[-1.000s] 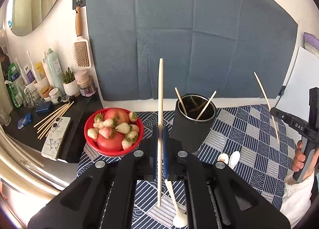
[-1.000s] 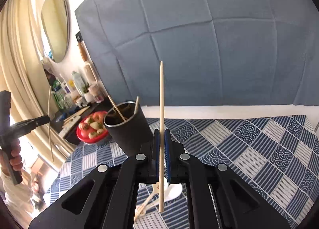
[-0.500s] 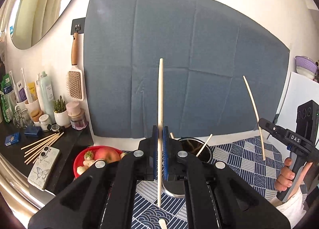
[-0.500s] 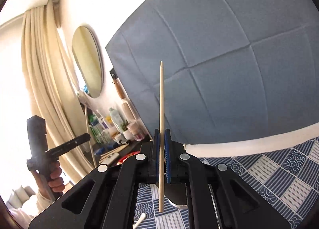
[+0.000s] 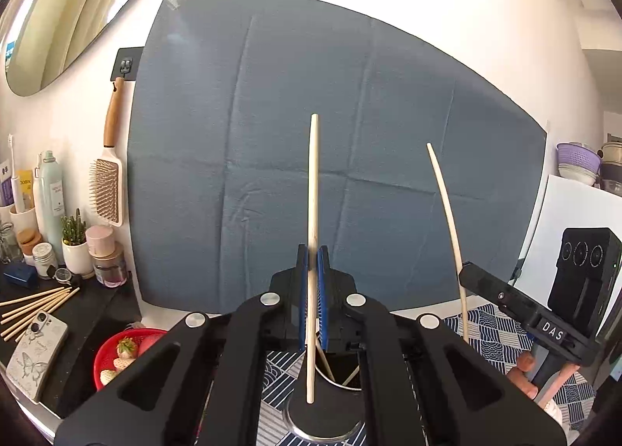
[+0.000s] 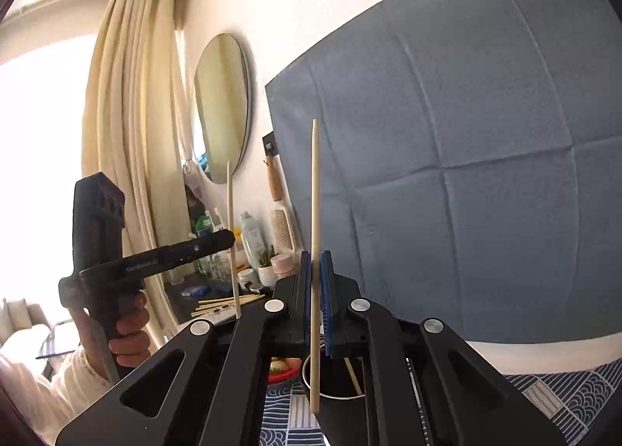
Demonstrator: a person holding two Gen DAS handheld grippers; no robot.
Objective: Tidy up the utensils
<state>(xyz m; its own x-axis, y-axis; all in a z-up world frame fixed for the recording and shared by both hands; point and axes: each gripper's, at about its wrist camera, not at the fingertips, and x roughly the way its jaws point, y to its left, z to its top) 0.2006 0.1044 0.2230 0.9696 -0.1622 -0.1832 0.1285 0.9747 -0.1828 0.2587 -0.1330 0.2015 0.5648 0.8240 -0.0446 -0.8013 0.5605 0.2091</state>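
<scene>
My left gripper [image 5: 312,263] is shut on a pale wooden chopstick [image 5: 313,189] held upright. Its lower end hangs over the black utensil cup [image 5: 330,383], which holds other chopsticks. My right gripper [image 6: 316,271] is shut on another upright chopstick [image 6: 315,189], its lower end just above the cup's rim [image 6: 307,368]. The right gripper also shows in the left wrist view [image 5: 466,275] with its chopstick [image 5: 447,209]. The left gripper shows in the right wrist view [image 6: 229,238] with its chopstick [image 6: 231,212].
A red bowl of strawberries [image 5: 120,352] stands left of the cup on the blue patterned cloth [image 5: 490,329]. A side shelf carries loose chopsticks [image 5: 35,306], a phone [image 5: 31,356], bottles and jars. A hairbrush [image 5: 109,181] hangs on the wall.
Both grippers have moved in over the cup and tilted upward, so the table has dropped out of view. Each still holds its chopstick.
</scene>
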